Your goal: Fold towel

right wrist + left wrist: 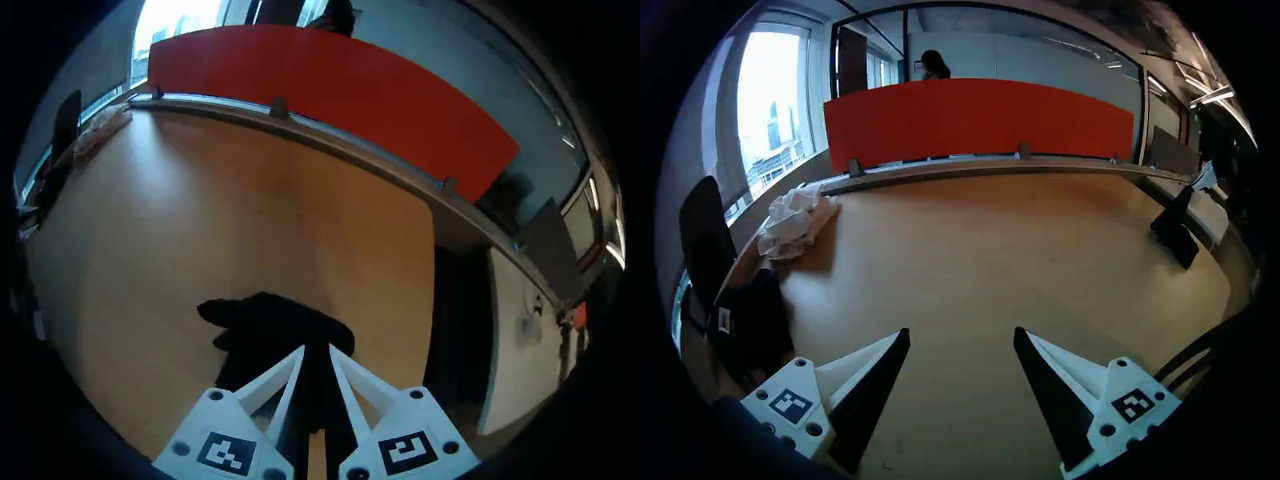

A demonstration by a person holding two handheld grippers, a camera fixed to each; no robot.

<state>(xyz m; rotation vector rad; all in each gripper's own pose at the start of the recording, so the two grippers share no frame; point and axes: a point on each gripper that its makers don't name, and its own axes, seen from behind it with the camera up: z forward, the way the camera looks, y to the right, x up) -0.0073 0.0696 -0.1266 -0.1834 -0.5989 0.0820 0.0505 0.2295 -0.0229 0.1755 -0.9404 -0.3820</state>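
A black towel [272, 324] lies bunched on the wooden table [200, 208] right in front of my right gripper [318, 350]. Its fingers stand almost together with dark cloth pinched between them. My left gripper [960, 340] hovers open over bare tabletop [984, 240], nothing between its fingers. At the table's right edge in the left gripper view sits a dark shape [1174, 228] with a white piece above it; I cannot tell what it is.
A crumpled white cloth [794, 220] lies at the table's far left corner, small in the right gripper view [102, 124]. A dark bundle with a white tag [752, 320] and a black chair [702, 232] are at the left edge. A red divider [976, 120] backs the table; a person [934, 64] is behind it.
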